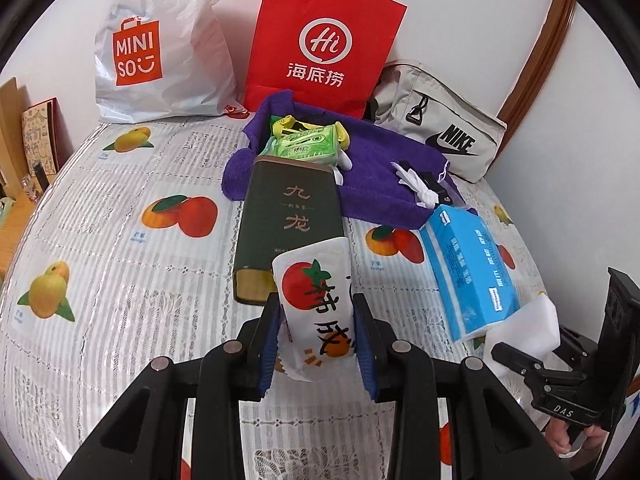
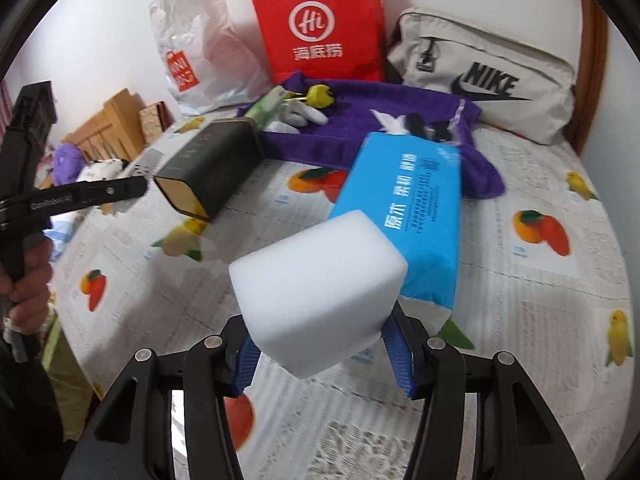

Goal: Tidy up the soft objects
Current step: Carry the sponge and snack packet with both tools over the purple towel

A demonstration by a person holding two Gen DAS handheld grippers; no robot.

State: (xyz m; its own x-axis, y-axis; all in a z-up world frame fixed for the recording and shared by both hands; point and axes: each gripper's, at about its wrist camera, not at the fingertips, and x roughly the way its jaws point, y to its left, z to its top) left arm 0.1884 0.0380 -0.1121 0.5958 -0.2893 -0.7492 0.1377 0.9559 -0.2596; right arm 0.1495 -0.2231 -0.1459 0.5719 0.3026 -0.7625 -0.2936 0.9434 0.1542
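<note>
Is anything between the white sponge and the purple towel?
Yes. The blue tissue pack lies just past the white sponge held in the right gripper, before the purple towel.

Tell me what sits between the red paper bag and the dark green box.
In the left wrist view, the purple towel lies between the red paper bag and the dark green box, with a green packet on it.
</note>
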